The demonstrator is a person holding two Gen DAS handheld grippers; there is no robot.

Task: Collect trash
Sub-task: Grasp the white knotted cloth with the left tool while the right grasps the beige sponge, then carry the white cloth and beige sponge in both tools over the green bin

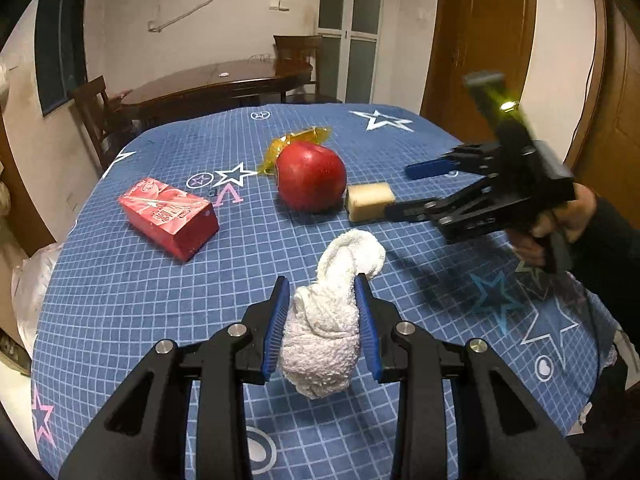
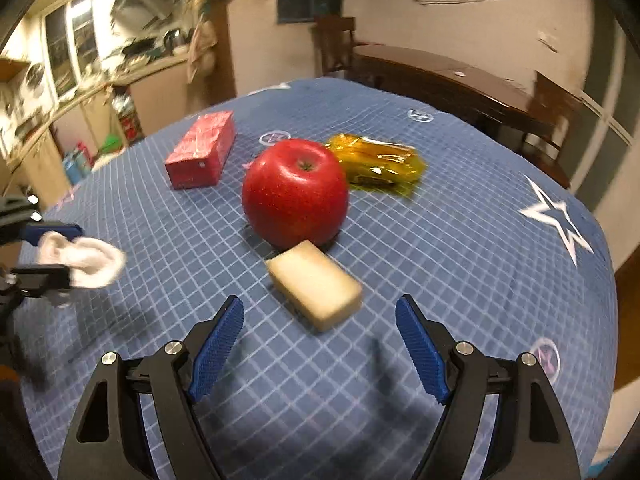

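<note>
- Gripping a crumpled white cloth wad (image 1: 320, 336), the left gripper (image 1: 322, 320) has both blue pads pressed into its sides; the wad is fluffy, towel-like and bunched, with a loose lobe hanging past the fingertips toward the table.
- From the right wrist view the same wad (image 2: 86, 258) shows at the far left edge, clamped in the left gripper (image 2: 60, 252) and apart from the other items.
- Right gripper (image 2: 320, 344) stands released, jaws wide, nothing between the pads; a person's hand (image 1: 560, 220) holds its handle.
- Pale yellow sponge block (image 2: 314, 284) lies on the blue grid tablecloth (image 2: 440, 280) just ahead of the open right jaws, roughly centred between them but beyond the tips.
- Red apple (image 2: 295, 192) sits upright directly behind the block, touching or nearly touching it.
- Yellow plastic wrapper (image 2: 376, 162) lies behind and to the right of the apple, partly screened by it in the left wrist view.
- Red drink carton (image 2: 202, 150) lies on its side, left of the apple and well apart from it.
- Dark wooden table (image 1: 216, 84) and chairs stand beyond.
</note>
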